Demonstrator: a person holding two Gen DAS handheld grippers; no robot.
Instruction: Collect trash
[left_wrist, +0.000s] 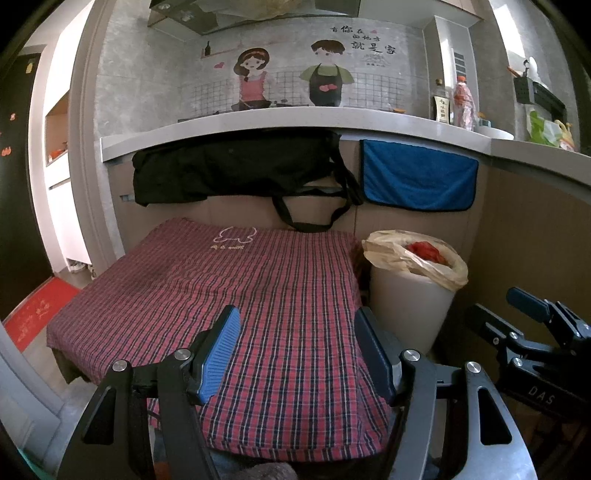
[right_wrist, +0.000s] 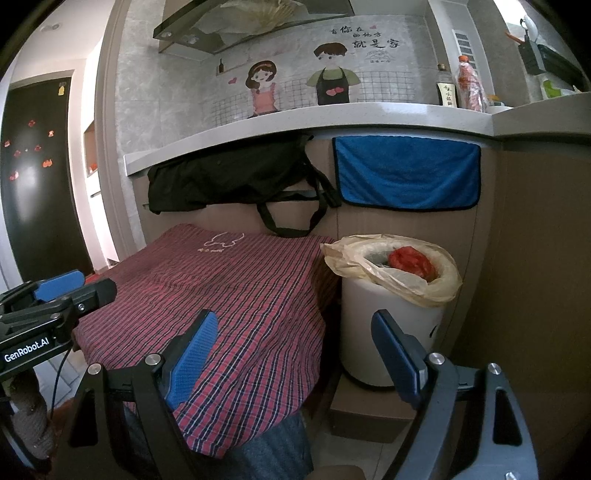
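Observation:
A white trash bin (left_wrist: 402, 314) (right_wrist: 384, 332) lined with a yellowish plastic bag (left_wrist: 384, 254) (right_wrist: 406, 284) stands right of a table under a red plaid cloth (left_wrist: 221, 273) (right_wrist: 229, 288). Red crumpled trash (left_wrist: 424, 251) (right_wrist: 410, 260) lies in the bag. My left gripper (left_wrist: 297, 350) hovers open over the cloth's near edge, nothing between its fingers; in the right wrist view it shows at the left (right_wrist: 85, 286). Further right, my right gripper (right_wrist: 295, 354) is open and empty between cloth and bin, and shows at the right edge of the left wrist view (left_wrist: 506, 314).
A black bag (left_wrist: 236, 170) (right_wrist: 229, 177) and a blue towel (left_wrist: 417, 177) (right_wrist: 406, 173) hang from the grey counter edge (left_wrist: 221, 125) behind the table. Bottles (left_wrist: 463, 99) stand on the counter. The bin rests on a brown step (right_wrist: 369, 413). A dark door (right_wrist: 40, 177) is left.

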